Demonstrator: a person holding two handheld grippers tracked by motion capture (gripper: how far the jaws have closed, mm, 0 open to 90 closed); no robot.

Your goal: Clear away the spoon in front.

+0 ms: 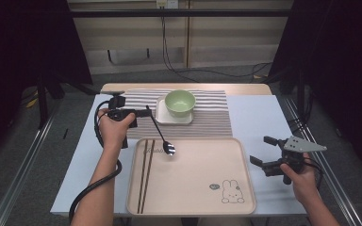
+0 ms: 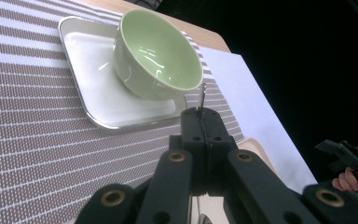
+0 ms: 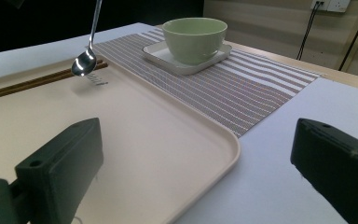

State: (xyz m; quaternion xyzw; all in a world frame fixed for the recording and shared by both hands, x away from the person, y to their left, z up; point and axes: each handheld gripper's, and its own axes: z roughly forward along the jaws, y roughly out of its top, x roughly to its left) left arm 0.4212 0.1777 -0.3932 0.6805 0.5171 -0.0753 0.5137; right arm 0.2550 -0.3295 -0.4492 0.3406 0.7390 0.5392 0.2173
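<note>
My left gripper is shut on the handle of a metal spoon, whose bowl end hangs low over the far left part of a beige tray. In the left gripper view the closed jaws pinch the spoon handle, whose tip pokes up past them. A pale green bowl stands on a white square plate on a striped placemat. Right of the tray my right gripper stands open over the white table cover, nothing between its jaws.
Dark chopsticks lie along the tray's left side, close to the spoon. The tray has a rabbit drawing at its near right corner. The bowl and plate sit beyond the tray's far rim.
</note>
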